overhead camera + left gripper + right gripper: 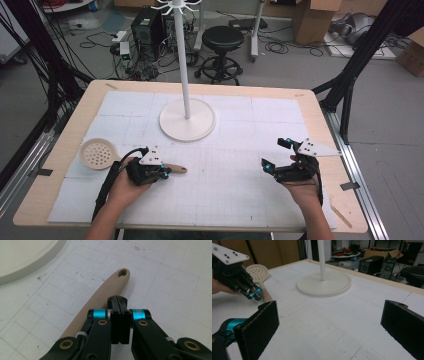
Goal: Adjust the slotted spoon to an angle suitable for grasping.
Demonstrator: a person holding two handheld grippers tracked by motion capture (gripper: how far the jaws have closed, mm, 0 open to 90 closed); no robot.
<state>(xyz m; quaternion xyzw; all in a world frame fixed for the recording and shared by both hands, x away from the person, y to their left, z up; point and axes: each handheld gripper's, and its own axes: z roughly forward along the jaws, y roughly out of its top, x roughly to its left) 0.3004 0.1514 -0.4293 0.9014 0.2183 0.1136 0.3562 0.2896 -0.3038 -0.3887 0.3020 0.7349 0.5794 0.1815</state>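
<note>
**Closed left gripper over the skimmer handle**

The left gripper [162, 172] has its jaws pressed together above the beige slotted skimmer [97, 153], which lies at the table's left near the stand base [187, 120]. The left gripper view reveals the handle's hanging hole [122, 272]. The right gripper [329, 325] hangs wide open, empty, at right.

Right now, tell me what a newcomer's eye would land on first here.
The tall white stand on its round base at the table's middle. Next, the beige slotted spoon lying at the left, its handle under the shut left gripper. The right gripper hangs open over bare mat at the right.
</note>
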